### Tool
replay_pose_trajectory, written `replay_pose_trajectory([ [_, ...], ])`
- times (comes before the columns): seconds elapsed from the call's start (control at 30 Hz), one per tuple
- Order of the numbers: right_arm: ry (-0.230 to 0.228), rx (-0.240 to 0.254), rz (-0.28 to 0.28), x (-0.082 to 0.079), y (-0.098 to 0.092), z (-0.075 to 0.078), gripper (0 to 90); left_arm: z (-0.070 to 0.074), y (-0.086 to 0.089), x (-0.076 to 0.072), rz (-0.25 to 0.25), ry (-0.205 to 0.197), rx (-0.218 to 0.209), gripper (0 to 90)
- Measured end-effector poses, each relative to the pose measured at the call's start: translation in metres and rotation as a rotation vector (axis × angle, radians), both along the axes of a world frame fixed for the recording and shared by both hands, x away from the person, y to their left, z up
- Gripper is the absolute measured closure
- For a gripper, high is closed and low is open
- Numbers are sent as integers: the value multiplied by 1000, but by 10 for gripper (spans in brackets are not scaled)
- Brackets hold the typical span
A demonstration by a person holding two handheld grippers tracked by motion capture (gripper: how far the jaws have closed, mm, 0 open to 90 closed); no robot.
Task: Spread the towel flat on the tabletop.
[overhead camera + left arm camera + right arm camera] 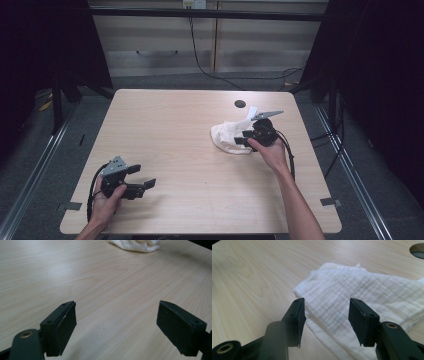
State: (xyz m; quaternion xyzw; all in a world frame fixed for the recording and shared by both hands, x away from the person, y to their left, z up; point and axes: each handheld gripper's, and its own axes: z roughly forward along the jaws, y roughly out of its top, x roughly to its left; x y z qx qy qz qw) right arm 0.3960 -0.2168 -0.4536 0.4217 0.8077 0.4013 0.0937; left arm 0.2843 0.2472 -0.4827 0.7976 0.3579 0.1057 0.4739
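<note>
cloth [352, 293] white, crinkled weave, bunched in a loose heap on surface [180, 130]; right gripper [325, 322] spread over its edge, left gripper [116, 327] spread wide, well apart

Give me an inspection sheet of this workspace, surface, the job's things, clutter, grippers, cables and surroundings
Surface: pale wood table, round hole near its far edge.
Job's things: crumpled white cloth lying right of centre.
Clutter: nothing seen.
Grippers: left gripper open above bare wood near the front left; right gripper open, jaws over the cloth's near edge, pads not pressing it.
Cables: one trails from each gripper; a black cable runs down the back wall.
Surroundings: grey floor, dark curtains at both sides.
</note>
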Motion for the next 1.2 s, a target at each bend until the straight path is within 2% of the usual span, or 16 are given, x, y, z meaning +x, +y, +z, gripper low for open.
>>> replay_pose_trajectory([
  [0.07, 8, -1, 6, 3, 1, 0, 453, 0, 0, 0, -4, -1, -1, 160],
  [0.1, 18, -3, -1, 9, 4, -1, 403, 0, 0, 0, -4, 0, -2, 160],
  [0.2, 28, -2, -2, 14, 6, -2, 390, 1, 1, -1, -11, 0, -3, 159],
  [0.33, 46, -24, -6, 21, 9, -6, 371, 2, 1, -1, -10, -7, -8, 159],
  [0.4, 67, -48, -8, 25, 11, -13, 347, 2, 2, -1, -9, -9, -4, 159],
  [0.5, 65, -76, -13, 27, 13, -17, 336, 1, 1, -1, -9, -9, -1, 160],
  [0.57, 78, -89, -6, 29, 14, -25, 341, 1, 1, -1, -14, -7, 0, 160],
  [0.6, 104, -103, 0, 30, 16, -32, 367, 1, 1, -1, -17, -5, 2, 160],
  [0.7, 117, -140, 5, 31, 18, -39, 365, 0, 0, -1, -18, -6, 11, 160],
  [0.73, 110, -147, -1, 30, 20, -41, 376, 0, 0, -1, -20, -4, 15, 160],
  [0.9, 110, -175, -13, 29, 22, -39, 588, 0, -1, -1, -31, -2, 27, 160],
  [0.97, 137, -160, 0, 27, 20, -38, 684, 0, 0, -1, -32, -1, 27, 160],
  [1.0, 137, -160, 0, 27, 20, -38, 684, 0, 0, -1, -32, 0, 29, 160],
  [1.03, 136, -156, 9, 26, 20, -38, 722, 0, 0, -1, -32, 0, 36, 160],
  [1.1, 137, -122, 22, 22, 18, -40, 774, -1, -1, 0, -33, -3, 39, 160],
  [1.2, 141, -100, 27, 18, 17, -41, 781, -1, -2, 0, -33, 4, 33, 160],
])
